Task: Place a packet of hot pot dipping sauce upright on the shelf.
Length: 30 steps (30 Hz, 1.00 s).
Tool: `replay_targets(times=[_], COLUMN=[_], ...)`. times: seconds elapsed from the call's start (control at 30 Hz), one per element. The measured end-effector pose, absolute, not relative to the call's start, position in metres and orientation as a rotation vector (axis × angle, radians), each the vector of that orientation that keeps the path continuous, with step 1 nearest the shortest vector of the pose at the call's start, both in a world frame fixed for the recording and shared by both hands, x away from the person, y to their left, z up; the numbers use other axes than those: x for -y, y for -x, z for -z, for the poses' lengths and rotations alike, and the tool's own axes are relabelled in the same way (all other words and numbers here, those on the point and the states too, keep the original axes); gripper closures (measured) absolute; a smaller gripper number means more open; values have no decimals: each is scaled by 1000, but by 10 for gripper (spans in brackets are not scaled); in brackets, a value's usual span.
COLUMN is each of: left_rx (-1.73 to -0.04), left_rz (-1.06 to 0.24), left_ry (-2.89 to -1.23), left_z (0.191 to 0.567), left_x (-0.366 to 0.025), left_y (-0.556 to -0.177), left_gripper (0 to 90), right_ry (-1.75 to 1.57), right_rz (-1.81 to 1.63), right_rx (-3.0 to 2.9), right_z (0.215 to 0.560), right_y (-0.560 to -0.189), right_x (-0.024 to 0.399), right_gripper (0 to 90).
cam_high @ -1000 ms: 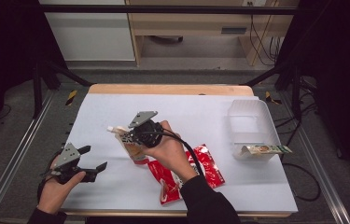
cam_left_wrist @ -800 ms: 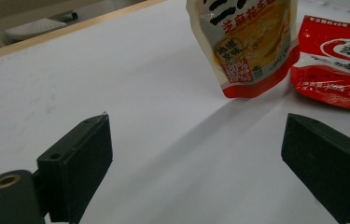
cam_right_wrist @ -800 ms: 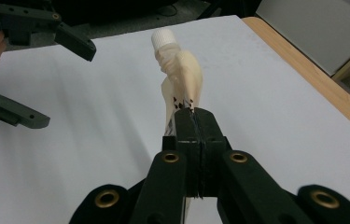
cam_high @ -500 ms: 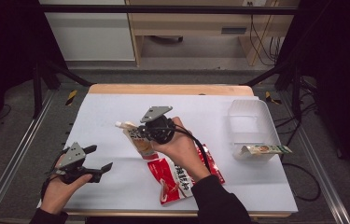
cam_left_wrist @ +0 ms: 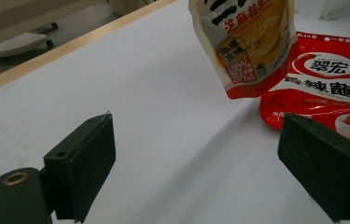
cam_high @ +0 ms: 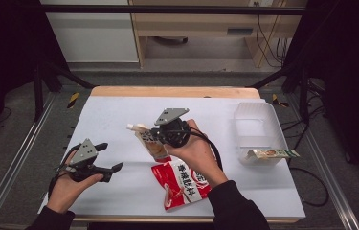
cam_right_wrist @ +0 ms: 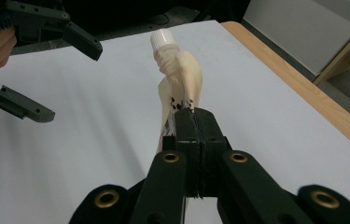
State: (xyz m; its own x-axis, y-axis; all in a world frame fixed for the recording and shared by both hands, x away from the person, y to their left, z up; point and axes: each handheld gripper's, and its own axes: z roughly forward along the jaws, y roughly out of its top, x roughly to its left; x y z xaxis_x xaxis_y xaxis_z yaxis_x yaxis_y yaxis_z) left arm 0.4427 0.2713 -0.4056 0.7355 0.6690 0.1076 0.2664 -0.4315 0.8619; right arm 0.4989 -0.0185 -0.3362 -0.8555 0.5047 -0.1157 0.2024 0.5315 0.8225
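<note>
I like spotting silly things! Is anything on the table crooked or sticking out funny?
Yes. A packet lies across the front rim of the clear bin, one end poking past its side instead of sitting inside. Also, the spouted pouch hangs tilted in the right gripper, lifted off the table.

Spouted sauce pouches: I counted one (cam_high: 151,140), pinched in my right gripper (cam_right_wrist: 195,122).
Red flat packets: one (cam_high: 182,182), lying on the table.
Clear plastic bins: one (cam_high: 258,132).
Packets on the bin's rim: one (cam_high: 272,154).
Tables: one (cam_high: 119,115), covered in white.
Grippers: I had two, the left gripper (cam_high: 107,158) making the second.
</note>
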Motion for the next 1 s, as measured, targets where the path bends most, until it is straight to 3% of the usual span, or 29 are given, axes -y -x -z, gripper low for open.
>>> replay_targets(times=[0.37, 1.0], left_rx=[-720, -797], left_rz=[-550, -525], left_ry=[-2016, -2015], left_z=[409, 439], left_x=[-274, -292], left_y=[-443, -434], left_gripper=[112, 111], right_ry=[-605, -678], right_rz=[-1248, -1248], right_rx=[-2427, -2365], right_z=[335, 314], right_y=[-503, -510], right_x=[21, 65], right_gripper=[900, 900])
